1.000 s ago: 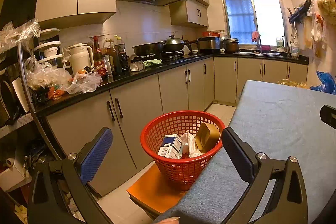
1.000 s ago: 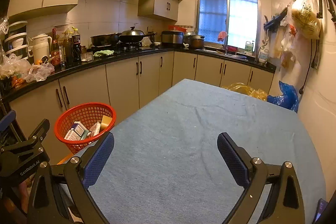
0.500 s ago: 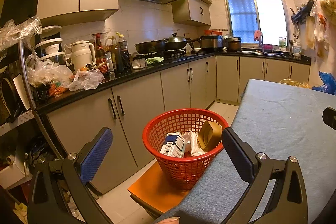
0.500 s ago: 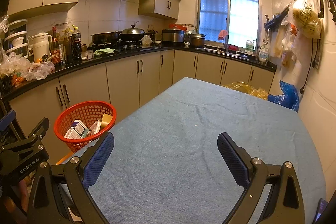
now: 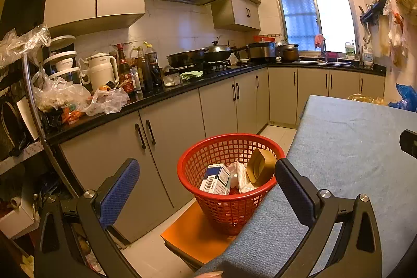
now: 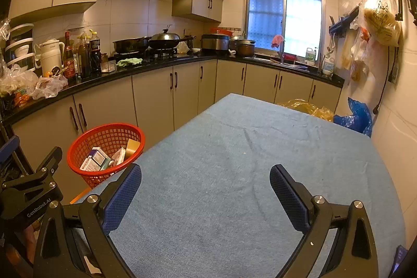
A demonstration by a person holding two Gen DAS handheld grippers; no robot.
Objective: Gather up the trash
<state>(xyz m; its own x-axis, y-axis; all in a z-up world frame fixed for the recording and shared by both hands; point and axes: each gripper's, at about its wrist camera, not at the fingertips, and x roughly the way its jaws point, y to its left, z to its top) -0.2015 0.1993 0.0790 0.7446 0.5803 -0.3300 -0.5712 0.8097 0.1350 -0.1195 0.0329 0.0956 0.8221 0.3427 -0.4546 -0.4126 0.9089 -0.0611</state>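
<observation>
A kitchen with cream cabinets, seen from two handheld grippers. The left gripper (image 5: 207,173) hangs over the left edge of a table covered in blue-grey cloth (image 5: 351,147), its two blue-padded fingers spread wide with nothing between them. The right gripper (image 6: 206,181) hovers above the near part of the same cloth (image 6: 234,147), fingers just as wide and empty.

The collected trash sits in a red plastic mesh basket (image 5: 187,168) just beside the table's left edge, standing on an orange stool seat (image 5: 192,239). Inside it are a white and blue carton with a barcode (image 5: 216,179), a crumpled white wrapper (image 5: 238,173) and a tan roll of tape (image 5: 260,166) leaning against the basket's right wall. From the right wrist view the basket (image 6: 75,163) shows at the table's near left corner, with the left gripper's black frame (image 6: 28,194) beside it.

The cloth surface carries no loose items in either view — only creases. Beyond the table's far right corner lie a yellow plastic bag (image 6: 305,106) and a blue plastic bag (image 6: 357,116) against the wall.

Along the black countertop (image 5: 156,98) stand a white kettle (image 5: 100,72), dark sauce bottles (image 5: 125,72), crumpled clear bags (image 5: 104,100) and — further along — a wok with lid (image 5: 217,50) on the stove. A bright window (image 6: 284,17) is at the far end.
</observation>
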